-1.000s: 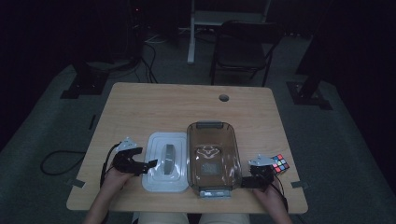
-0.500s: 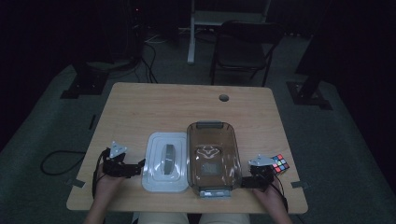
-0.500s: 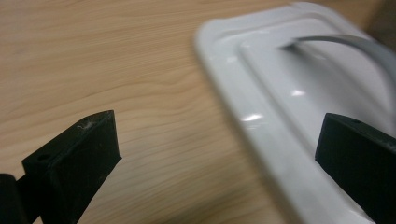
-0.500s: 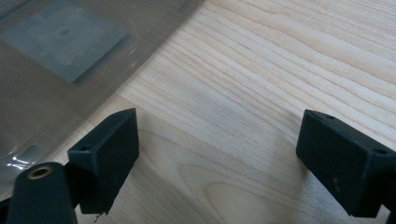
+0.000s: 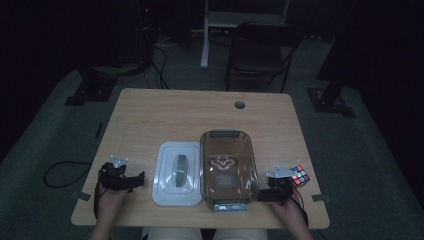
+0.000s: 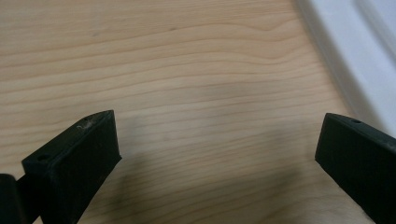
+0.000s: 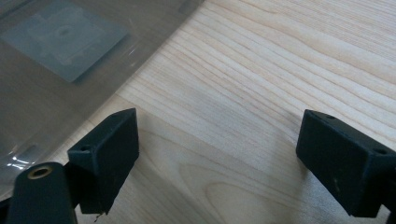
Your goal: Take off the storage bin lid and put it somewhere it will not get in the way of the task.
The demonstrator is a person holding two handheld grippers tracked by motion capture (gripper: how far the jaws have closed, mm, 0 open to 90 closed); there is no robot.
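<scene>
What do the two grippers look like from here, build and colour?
Both are black. The left gripper and right gripper each carry a grey three-cornered plate on top and trail a dark cable. Up close, each has two blocky black jaws with slanted tips and a small hole in the top face. No sleeves show at the hands.

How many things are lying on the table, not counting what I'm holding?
3: a white lid left of centre, a clear brown box beside it, and a puzzle cube near the right edge.
</scene>
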